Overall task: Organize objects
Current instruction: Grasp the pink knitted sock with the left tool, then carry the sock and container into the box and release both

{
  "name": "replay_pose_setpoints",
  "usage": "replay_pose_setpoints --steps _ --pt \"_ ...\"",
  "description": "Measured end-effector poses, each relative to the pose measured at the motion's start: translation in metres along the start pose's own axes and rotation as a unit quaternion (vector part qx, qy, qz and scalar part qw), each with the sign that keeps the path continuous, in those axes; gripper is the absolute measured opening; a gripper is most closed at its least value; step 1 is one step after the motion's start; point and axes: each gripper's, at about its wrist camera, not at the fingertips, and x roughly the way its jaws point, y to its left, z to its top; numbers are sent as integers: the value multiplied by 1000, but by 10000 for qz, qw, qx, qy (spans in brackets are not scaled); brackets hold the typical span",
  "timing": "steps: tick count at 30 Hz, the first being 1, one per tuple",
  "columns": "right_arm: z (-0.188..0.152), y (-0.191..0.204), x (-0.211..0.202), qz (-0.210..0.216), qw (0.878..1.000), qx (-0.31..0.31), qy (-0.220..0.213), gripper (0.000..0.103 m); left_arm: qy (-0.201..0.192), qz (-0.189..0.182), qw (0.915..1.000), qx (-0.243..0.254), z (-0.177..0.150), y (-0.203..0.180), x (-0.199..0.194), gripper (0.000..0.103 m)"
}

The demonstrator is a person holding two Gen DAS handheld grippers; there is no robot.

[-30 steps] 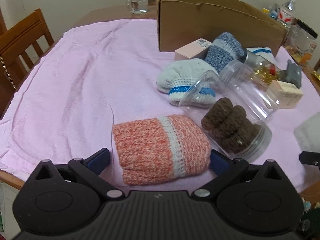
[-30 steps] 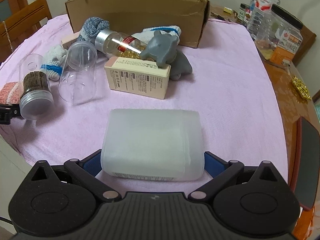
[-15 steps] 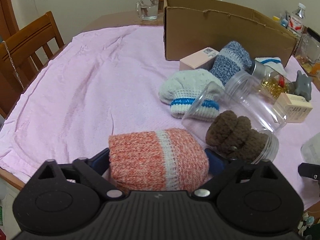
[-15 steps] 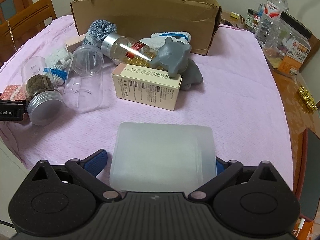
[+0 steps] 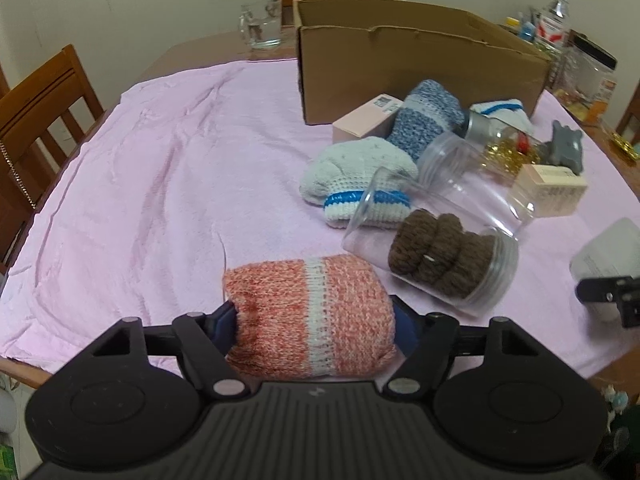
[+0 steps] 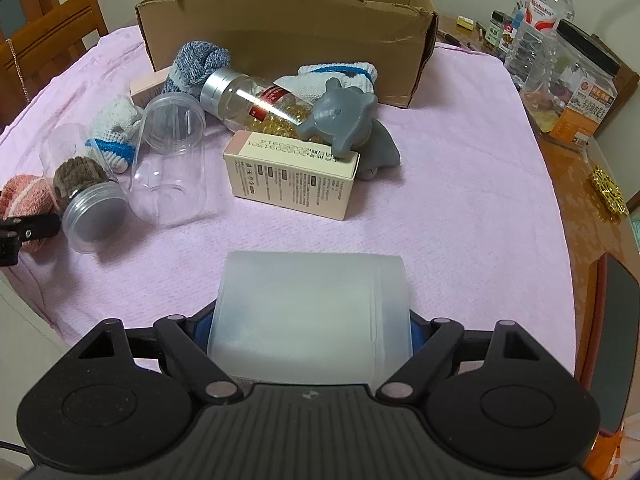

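My left gripper (image 5: 310, 320) is shut on an orange-and-white knitted sock roll (image 5: 308, 312), held just above the pink cloth (image 5: 140, 184) near the front edge. My right gripper (image 6: 310, 328) is shut on a frosted white plastic box (image 6: 310, 316), lifted over the cloth. An open cardboard box (image 5: 412, 68) stands at the back. Before it lie a blue-grey sock roll (image 5: 426, 120), a white sock with a blue band (image 5: 356, 176), a clear jar of brown yarn (image 5: 436, 256), an empty clear jar (image 6: 168, 160), a capsule bottle (image 6: 256, 104), a grey toy (image 6: 344, 120) and a cream carton (image 6: 292, 176).
A glass mug (image 5: 260, 28) stands behind the cloth at the back left. Wooden chairs (image 5: 36, 120) flank the left side. Water bottles and a black-lidded snack jar (image 6: 576, 80) crowd the right table edge, with a gold trinket (image 6: 608, 196) nearby.
Both grippers closed onto their objects and rose: the sock roll and the white box now sit deeper between the fingers, and the table contents look farther below.
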Motion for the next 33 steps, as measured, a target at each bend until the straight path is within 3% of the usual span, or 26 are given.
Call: replay_pose_setpoints --steps 21,33 --pt "31 -9 -18 245 9997 -61 20 87 197 -263 9987 386 14 19 -28 72" --pt "67 -18 -44 569 9974 -407 -166 87 64 -425 9974 578 53 3 -53 72"
